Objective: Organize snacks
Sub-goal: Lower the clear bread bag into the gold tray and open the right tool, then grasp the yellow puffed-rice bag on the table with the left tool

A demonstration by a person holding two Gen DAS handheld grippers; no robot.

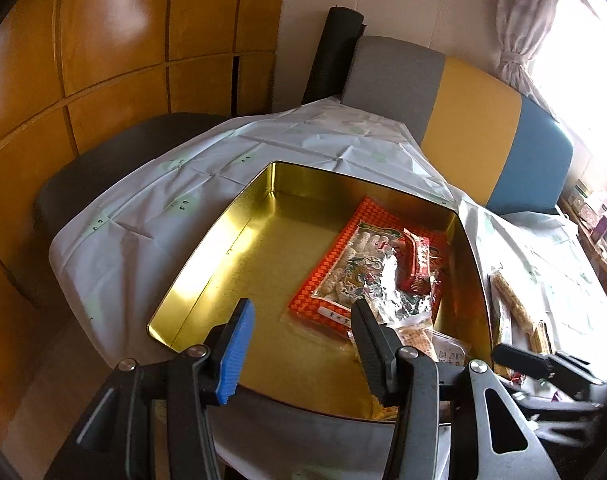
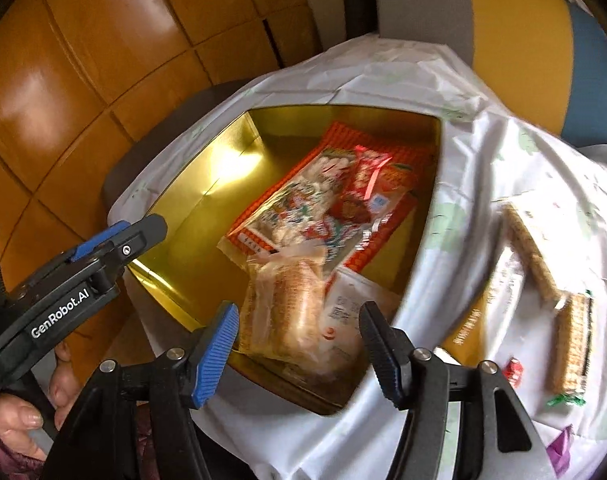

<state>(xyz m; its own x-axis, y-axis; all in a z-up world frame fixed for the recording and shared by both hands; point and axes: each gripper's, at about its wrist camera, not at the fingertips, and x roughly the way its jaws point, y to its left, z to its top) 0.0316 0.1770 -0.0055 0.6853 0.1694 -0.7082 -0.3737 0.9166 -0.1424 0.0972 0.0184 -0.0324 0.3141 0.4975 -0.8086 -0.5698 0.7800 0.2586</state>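
Note:
A gold tin box (image 1: 207,264) (image 2: 207,148) stands on a white-clothed table. In it lie a large orange-checked cracker bag (image 1: 343,264) (image 2: 303,200), a red snack packet (image 1: 419,264) (image 2: 367,192), and near its front a clear bag of brown wafers (image 2: 283,312) beside a white pouch (image 2: 343,312). My left gripper (image 1: 299,316) is open and empty above the tin's near edge. My right gripper (image 2: 299,320) is open and empty just over the wafer bag. The left gripper also shows in the right wrist view (image 2: 115,236).
Cereal bars (image 2: 531,248) (image 1: 511,304), a wafer pack (image 2: 571,344) and small wrapped candies (image 2: 511,372) lie on the cloth (image 2: 463,168) right of the tin. A grey, yellow and blue sofa (image 1: 475,108) is behind the table, wooden panels (image 1: 103,60) to the left.

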